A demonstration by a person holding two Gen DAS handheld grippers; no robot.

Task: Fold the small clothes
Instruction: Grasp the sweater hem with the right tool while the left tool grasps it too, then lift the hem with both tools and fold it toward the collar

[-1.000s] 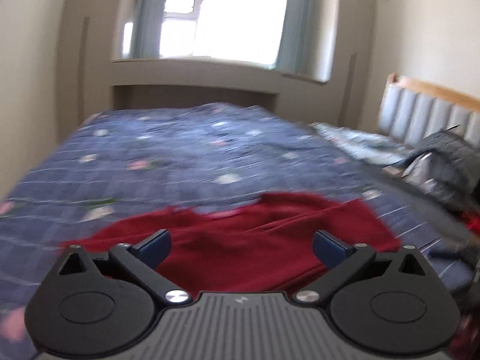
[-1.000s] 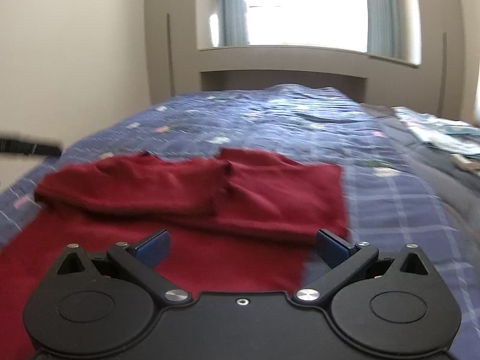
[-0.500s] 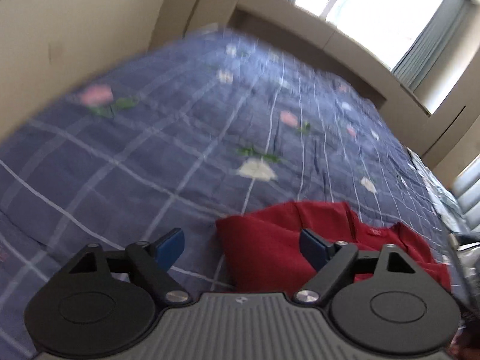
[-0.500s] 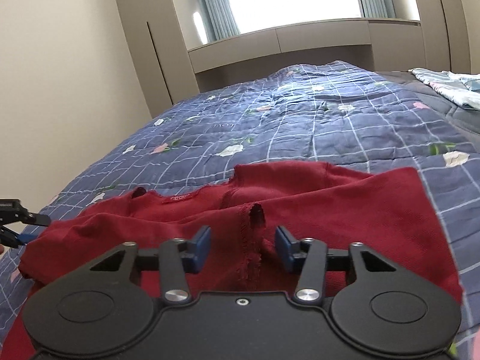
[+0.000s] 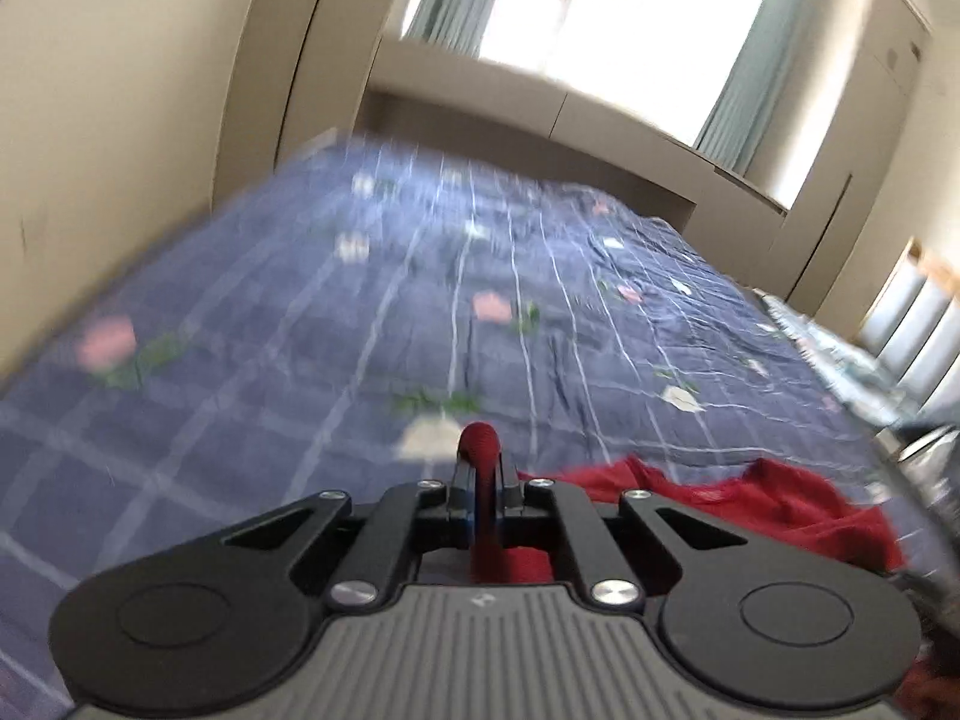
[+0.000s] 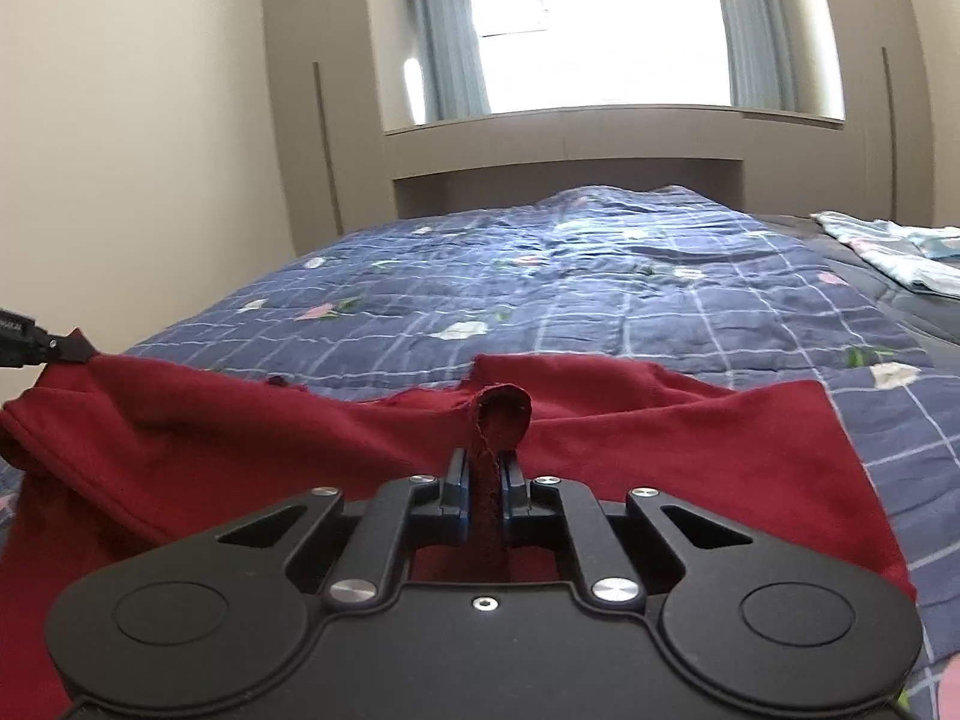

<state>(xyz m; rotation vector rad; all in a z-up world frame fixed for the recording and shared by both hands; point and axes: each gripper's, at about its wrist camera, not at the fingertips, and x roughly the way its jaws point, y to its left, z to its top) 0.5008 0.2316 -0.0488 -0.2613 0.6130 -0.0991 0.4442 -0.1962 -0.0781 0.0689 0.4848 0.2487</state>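
On the blue quilt (image 6: pixel 690 312), red garment (image 6: pixel 690 450) now pinched at two edges: left gripper (image 5: pixel 480 495) clamped on a fabric fold, right gripper (image 6: pixel 485 492) closing on another, both spread a second ago, so ready to lift and fold.

Dark red garment (image 6: pixel 690 444) spread rumpled on blue checked quilt (image 6: pixel 600 276), two edges pinched upward

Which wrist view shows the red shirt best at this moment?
The right wrist view: the red shirt spreads sharp across the bed, one fold pinched in the right tool, another edge in the left tool. The blurred left wrist view shows only a crumpled part.
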